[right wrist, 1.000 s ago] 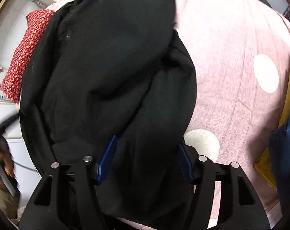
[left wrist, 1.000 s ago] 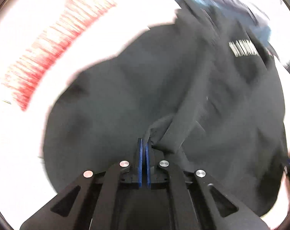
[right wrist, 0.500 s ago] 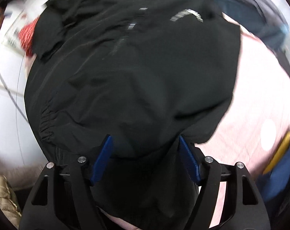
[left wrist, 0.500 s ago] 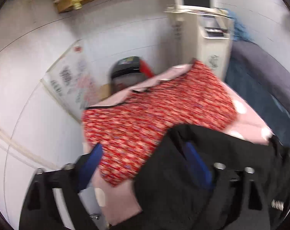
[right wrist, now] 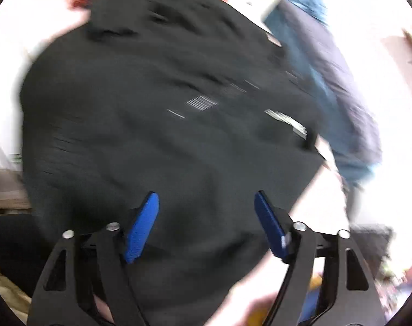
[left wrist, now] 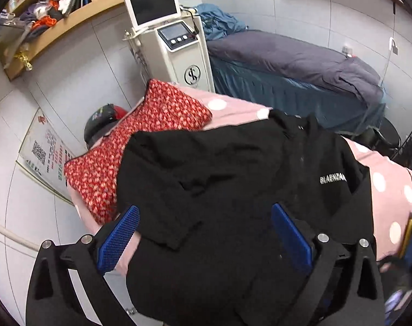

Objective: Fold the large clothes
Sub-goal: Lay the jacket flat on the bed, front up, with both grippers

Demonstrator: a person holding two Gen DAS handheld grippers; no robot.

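A black jacket (left wrist: 233, 179) with a white chest logo lies spread on a pink bed with white dots (left wrist: 382, 182). My left gripper (left wrist: 204, 214) is open above the jacket's near part, its blue pads wide apart and holding nothing. The right wrist view is blurred by motion. There the same jacket (right wrist: 165, 114) fills the view, and my right gripper (right wrist: 207, 199) is open over its near edge, with nothing between the pads.
A red patterned cloth (left wrist: 151, 141) lies at the bed's far left end. Behind stand a white machine with a screen (left wrist: 176, 40), a bed with dark blue covers (left wrist: 293, 68) and a wall shelf (left wrist: 70, 2). Something yellow (left wrist: 405, 235) lies at the bed's right edge.
My left gripper let go of the jacket fold, opened and swung up to look across the bed. My right gripper stayed open and moved over the jacket.
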